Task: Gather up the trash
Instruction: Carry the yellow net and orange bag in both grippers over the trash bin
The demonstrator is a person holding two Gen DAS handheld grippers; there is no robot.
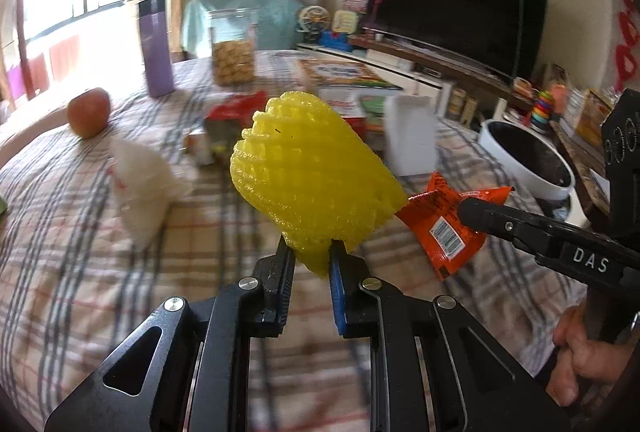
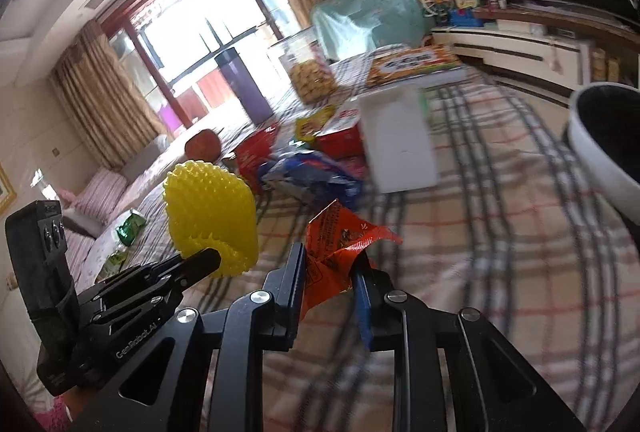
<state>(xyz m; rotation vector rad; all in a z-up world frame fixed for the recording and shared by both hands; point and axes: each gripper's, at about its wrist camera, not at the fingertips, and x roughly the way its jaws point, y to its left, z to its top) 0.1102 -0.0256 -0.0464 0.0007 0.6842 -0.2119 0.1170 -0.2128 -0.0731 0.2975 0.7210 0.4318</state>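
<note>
My left gripper [image 1: 311,252] is shut on a yellow foam fruit net [image 1: 312,176] and holds it above the plaid tablecloth; the net also shows in the right wrist view [image 2: 212,212], with the left gripper [image 2: 204,260] under it. My right gripper [image 2: 330,264] is shut on an orange snack wrapper [image 2: 340,244], held above the cloth. In the left wrist view the right gripper [image 1: 476,212] pinches that wrapper [image 1: 444,224] just right of the net. A white bin with a dark inside [image 1: 532,164] stands at the right; it also shows in the right wrist view [image 2: 600,152].
On the table lie a crumpled white tissue [image 1: 140,184], an apple [image 1: 89,112], a purple flask [image 1: 155,48], a cookie jar [image 1: 233,48], a white box [image 1: 410,136], red boxes [image 2: 340,140], a blue wrapper [image 2: 316,172] and a book [image 1: 344,72].
</note>
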